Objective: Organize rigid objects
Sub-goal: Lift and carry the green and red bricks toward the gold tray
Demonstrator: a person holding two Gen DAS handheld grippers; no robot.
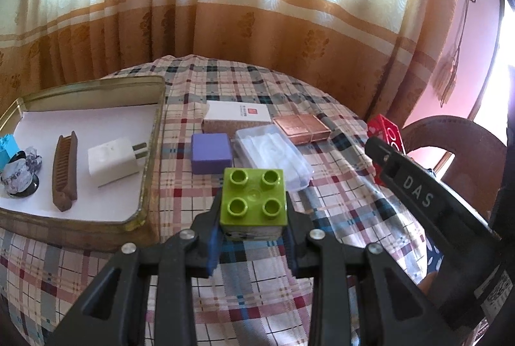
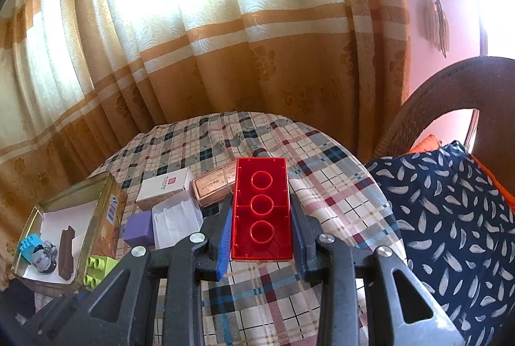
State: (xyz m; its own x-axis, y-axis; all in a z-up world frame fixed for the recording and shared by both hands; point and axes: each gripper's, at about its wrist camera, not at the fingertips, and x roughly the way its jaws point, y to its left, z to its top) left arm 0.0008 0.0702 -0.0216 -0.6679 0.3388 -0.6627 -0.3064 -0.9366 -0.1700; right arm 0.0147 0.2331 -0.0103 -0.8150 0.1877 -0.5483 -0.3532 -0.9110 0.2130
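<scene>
While both grippers hold bricks above the plaid tablecloth (image 1: 338, 210), the scene reads as follows.

Left gripper (image 1: 252, 236): fingers clamped on the green brick (image 1: 254, 201), studs up, at 6 o'clock in the left wrist view.
Right gripper (image 2: 262, 236): fingers closed on the sides of the red brick (image 2: 261, 210), its hollow underside facing the camera, clear of the cloth.
Tin tray (image 1: 151, 159): at 9 o'clock of the green brick; it holds a white charger (image 1: 112, 161), a brown comb (image 1: 66, 172), a blue brick (image 1: 8, 149) and a grey-and-white object (image 1: 19, 177).
Cloth, 12 o'clock of the green brick: purple block (image 1: 210, 156), clear plastic case (image 1: 273, 157), white box (image 1: 238, 116), copper box (image 1: 301, 127).
Cushion (image 2: 450, 217): dark with pale feather print, at 3 o'clock in the right wrist view.
</scene>
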